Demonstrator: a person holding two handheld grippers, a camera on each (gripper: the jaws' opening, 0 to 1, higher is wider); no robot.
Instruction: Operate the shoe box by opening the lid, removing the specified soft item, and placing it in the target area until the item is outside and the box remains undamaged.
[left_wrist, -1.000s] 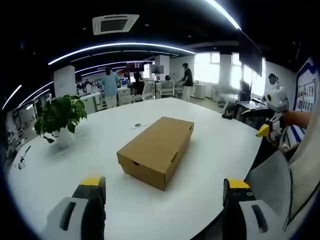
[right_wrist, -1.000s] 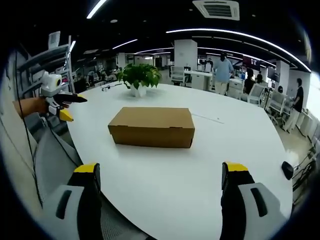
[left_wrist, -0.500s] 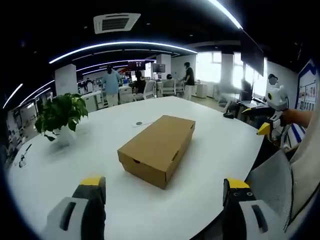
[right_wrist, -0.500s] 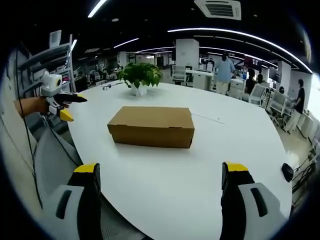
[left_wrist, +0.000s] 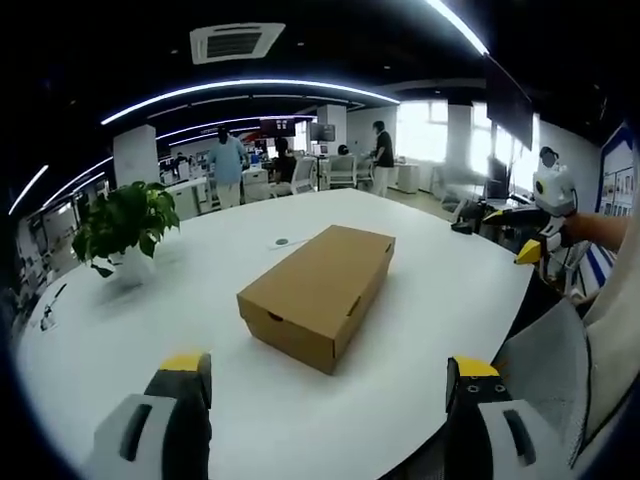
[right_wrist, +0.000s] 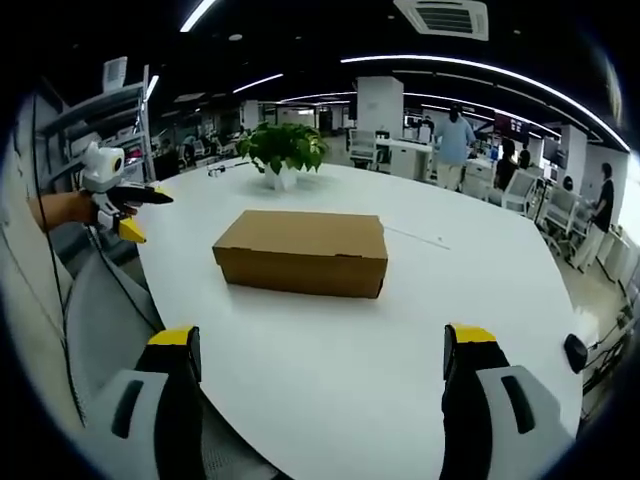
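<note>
A closed brown cardboard shoe box lies on the white round table, its lid down. In the right gripper view the same shoe box sits mid-table with its long side facing me. My left gripper is open, its jaws wide apart short of the box, nothing between them. My right gripper is also open and empty, back from the box near the table edge. The left gripper appears at the left of the right gripper view, held by a hand; the right gripper appears at the right of the left gripper view.
A potted green plant stands on the table beyond the box, also the plant in the right gripper view. A small round disc with a cable lies behind the box. Several people and desks fill the office behind. A grey chair back is close.
Both views have drifted slightly; the box sits a touch differently in frame. Nothing on the table has moved and both grippers stay open.
</note>
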